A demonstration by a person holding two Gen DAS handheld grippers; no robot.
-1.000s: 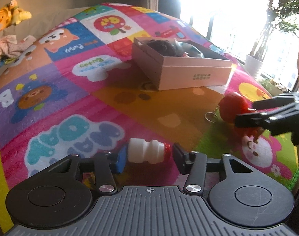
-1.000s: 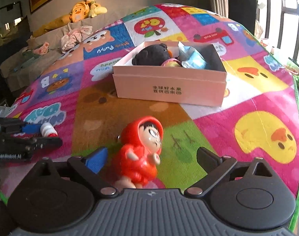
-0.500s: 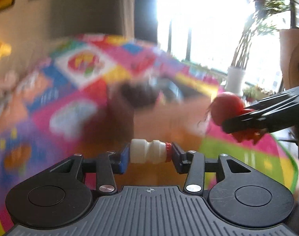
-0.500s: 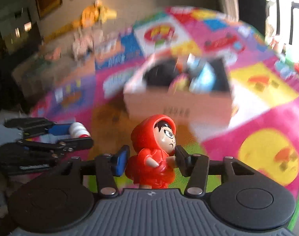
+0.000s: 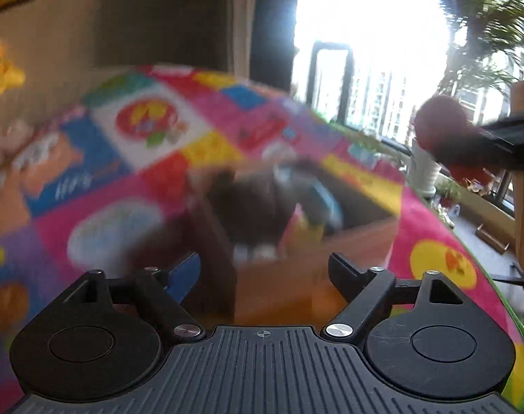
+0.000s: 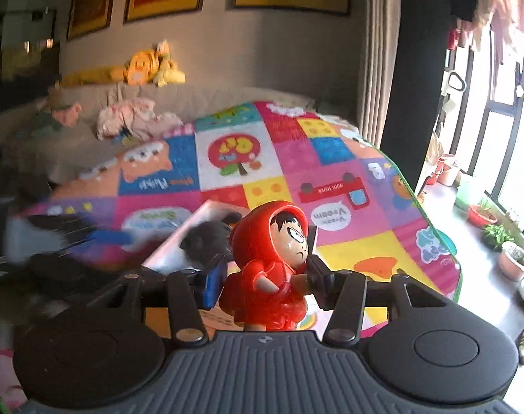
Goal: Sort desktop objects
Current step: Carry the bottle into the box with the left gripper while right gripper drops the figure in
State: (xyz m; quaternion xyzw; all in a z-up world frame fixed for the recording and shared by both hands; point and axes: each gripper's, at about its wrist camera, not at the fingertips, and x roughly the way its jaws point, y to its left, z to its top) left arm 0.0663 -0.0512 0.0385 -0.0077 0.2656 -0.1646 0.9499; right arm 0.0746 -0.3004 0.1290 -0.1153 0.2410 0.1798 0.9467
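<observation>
A: Since a second ago, both hands have come up off the mat. Left claw (image 5: 263, 270) held the small white bottle crosswise then; now its jaws are opening, wide apart, nothing between them. Bottle not in view, likely dropped into the box.

B: Right claw (image 6: 262, 277)?

A: Clamped on the red hooded figure (image 6: 269, 262), pads at its waist, figure upright, lifted clear. It stood on the mat between spread jaws a second ago.

B: Outward?

A: Open pink box (image 5: 296, 241) sits just ahead of and below the left claw, blurred, with a dark plush and something blue inside. From the right wrist view the box (image 6: 179, 241) shows behind the figure. Colourful play mat (image 6: 331, 158) lies under everything.

B: Doing it well?

A: My judgement: carry the figure over the box's open top, lower it past the rim before letting go, and aim for the free corner. Left claw should back away first; the two are close.
</observation>
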